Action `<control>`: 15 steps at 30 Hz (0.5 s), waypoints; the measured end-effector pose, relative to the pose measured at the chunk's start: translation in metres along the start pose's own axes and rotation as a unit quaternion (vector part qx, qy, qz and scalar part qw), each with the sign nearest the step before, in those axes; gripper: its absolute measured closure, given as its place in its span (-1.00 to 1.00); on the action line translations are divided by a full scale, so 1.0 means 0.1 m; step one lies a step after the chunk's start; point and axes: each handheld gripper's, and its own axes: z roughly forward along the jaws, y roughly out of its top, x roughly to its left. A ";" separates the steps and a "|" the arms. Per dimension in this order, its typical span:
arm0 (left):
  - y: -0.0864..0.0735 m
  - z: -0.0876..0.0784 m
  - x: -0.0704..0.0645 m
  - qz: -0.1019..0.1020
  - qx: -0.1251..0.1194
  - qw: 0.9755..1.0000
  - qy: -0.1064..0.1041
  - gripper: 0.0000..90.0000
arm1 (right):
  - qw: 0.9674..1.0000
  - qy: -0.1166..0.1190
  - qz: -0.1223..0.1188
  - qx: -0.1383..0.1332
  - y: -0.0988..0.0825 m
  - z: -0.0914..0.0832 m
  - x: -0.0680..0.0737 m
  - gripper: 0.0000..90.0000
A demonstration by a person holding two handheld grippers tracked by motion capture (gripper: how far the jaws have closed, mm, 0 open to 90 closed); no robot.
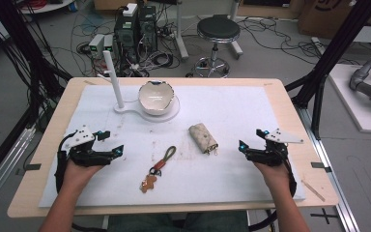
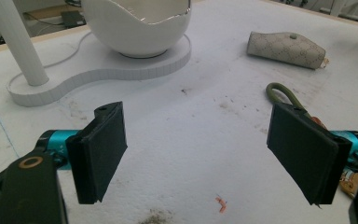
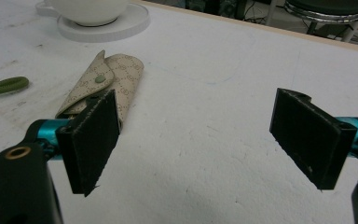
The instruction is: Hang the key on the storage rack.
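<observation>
Both of my hands sit at the near edge of the white mat [image 1: 251, 104], one at each side, well apart. Left gripper [image 1: 110, 143] is released, its black jaws spread wide with nothing between them, hovering over bare mat. Right gripper [image 1: 252, 139] is likewise released, jaws wide and empty. Between the two, near the middle of the mat, lies the keychain [image 1: 157, 169]: an olive loop at its far end, a small brown charm at its near end. In the left gripper view the olive loop peeks out just beyond my right-hand jaw. Just right of the keychain and a little farther away lies the beige patterned key pouch [image 1: 202, 137], flat and slanted. At the far side, left of centre, the white bowl [image 1: 158, 96] rests on a white stand [image 1: 170, 113] with an upright post [image 1: 113, 79] at its left.
</observation>
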 end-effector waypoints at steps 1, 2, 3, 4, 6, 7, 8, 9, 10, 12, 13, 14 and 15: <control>0.00 0.00 0.00 0.000 0.001 1.000 0.000 -0.56 | 1.000 -0.002 0.002 0.001 0.00 0.00 0.01 -0.64; 0.00 0.00 0.00 0.000 0.001 1.000 0.000 -0.56 | 1.000 -0.003 0.000 0.000 0.00 0.01 0.01 -0.64; 0.00 0.00 0.00 -0.001 0.000 1.000 0.000 -0.56 | 1.000 -0.003 0.000 0.003 0.00 0.02 0.01 -0.64; 0.00 0.00 0.00 -0.001 0.000 1.000 0.000 -0.56 | 1.000 -0.002 -0.003 0.004 0.00 0.03 0.02 -0.64; -0.01 0.00 -0.01 -0.002 0.005 1.000 0.000 -0.56 | 1.000 0.001 -0.009 0.009 0.00 0.05 0.03 -0.64; 0.00 0.00 -0.01 -0.003 0.005 1.000 -0.001 -0.56 | 1.000 0.003 -0.011 0.010 0.00 0.05 0.03 -0.64; 0.00 0.00 -0.01 -0.003 0.005 1.000 -0.001 -0.56 | 1.000 0.002 -0.014 0.010 0.01 0.05 0.04 -0.64; 0.00 -0.02 -0.03 -0.003 0.001 1.000 -0.002 -0.56 | 1.000 0.000 -0.016 0.010 0.01 0.05 0.04 -0.64; 0.00 -0.02 -0.03 -0.003 0.001 1.000 -0.002 -0.56 | 1.000 -0.002 -0.016 0.008 0.01 0.04 0.04 -0.64; 0.00 -0.02 -0.06 -0.002 0.000 1.000 -0.007 -0.56 | 1.000 -0.003 -0.015 0.006 0.02 0.03 0.04 -0.64; 0.01 -0.01 -0.07 -0.001 0.001 1.000 -0.009 -0.56 | 1.000 -0.005 -0.012 0.004 0.02 0.03 0.05 -0.64; 0.01 0.00 -0.08 -0.002 0.002 1.000 -0.010 -0.56 | 1.000 -0.005 -0.011 0.006 0.02 0.02 0.05 -0.64; 0.01 0.00 -0.09 0.000 0.003 1.000 -0.010 -0.56 | 1.000 -0.005 -0.011 0.006 0.02 0.03 0.04 -0.64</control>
